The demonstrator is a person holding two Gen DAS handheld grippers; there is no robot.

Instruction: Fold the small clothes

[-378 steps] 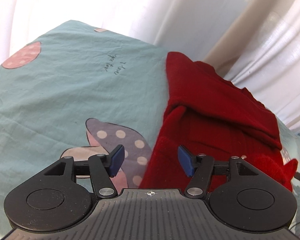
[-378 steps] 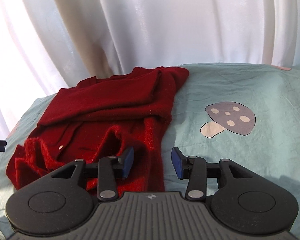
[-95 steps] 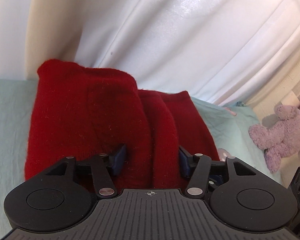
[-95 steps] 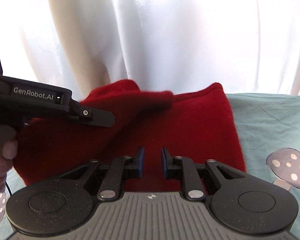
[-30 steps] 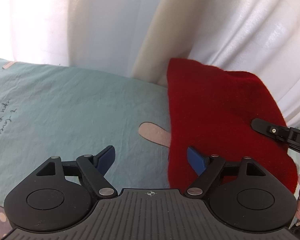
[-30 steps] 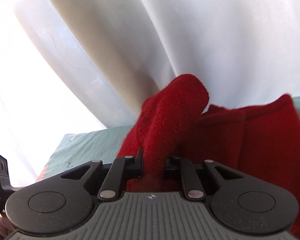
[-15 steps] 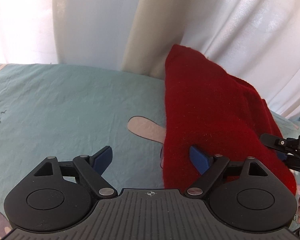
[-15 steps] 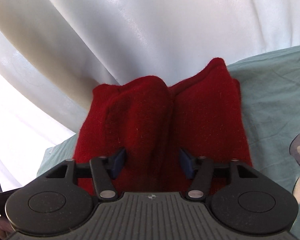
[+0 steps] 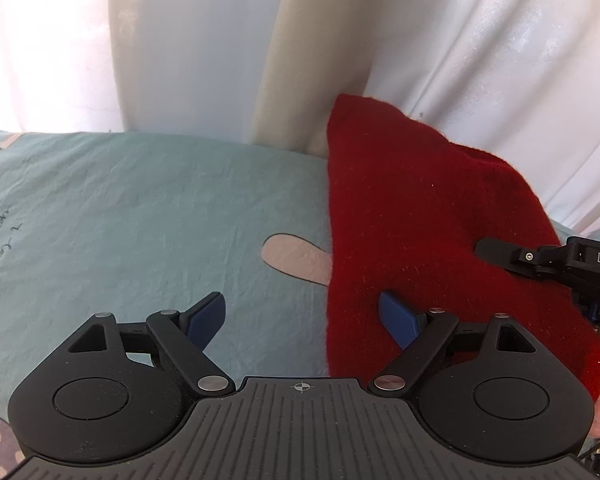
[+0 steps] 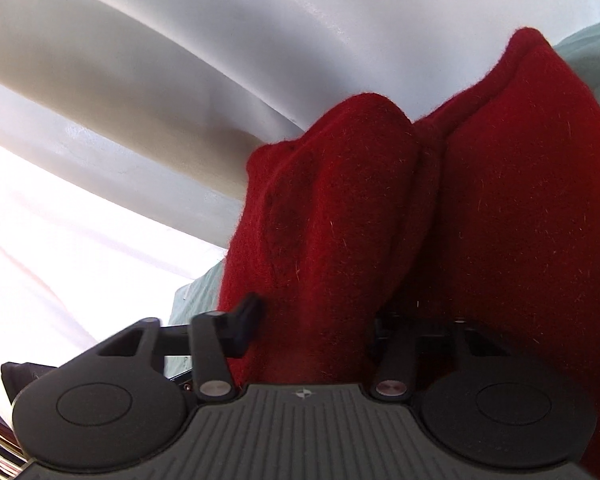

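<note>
Now: left gripper (image 9: pixel 300 318) released, straddling sweater (image 9: pixel 420 220) edge | right gripper (image 10: pixel 314 320) closing around sweater fold

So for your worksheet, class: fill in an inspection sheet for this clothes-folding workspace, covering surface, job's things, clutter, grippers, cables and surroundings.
Surface: pale teal bedsheet, lightly creased, with a mushroom print and some handwriting-style lettering.
Job's things: red knitted garment, bundled in thick folds at the sheet's far edge, against the curtain.
Clutter: nothing seen.
Grippers: left gripper is open, one pad over the sheet and the other over the garment's edge. The right gripper has a thick fold of the garment between its fingers; its jaws have just been closing, and a firm grip cannot be confirmed.
Cables: nothing seen.
Surroundings: white curtain hanging behind the bed.
</note>
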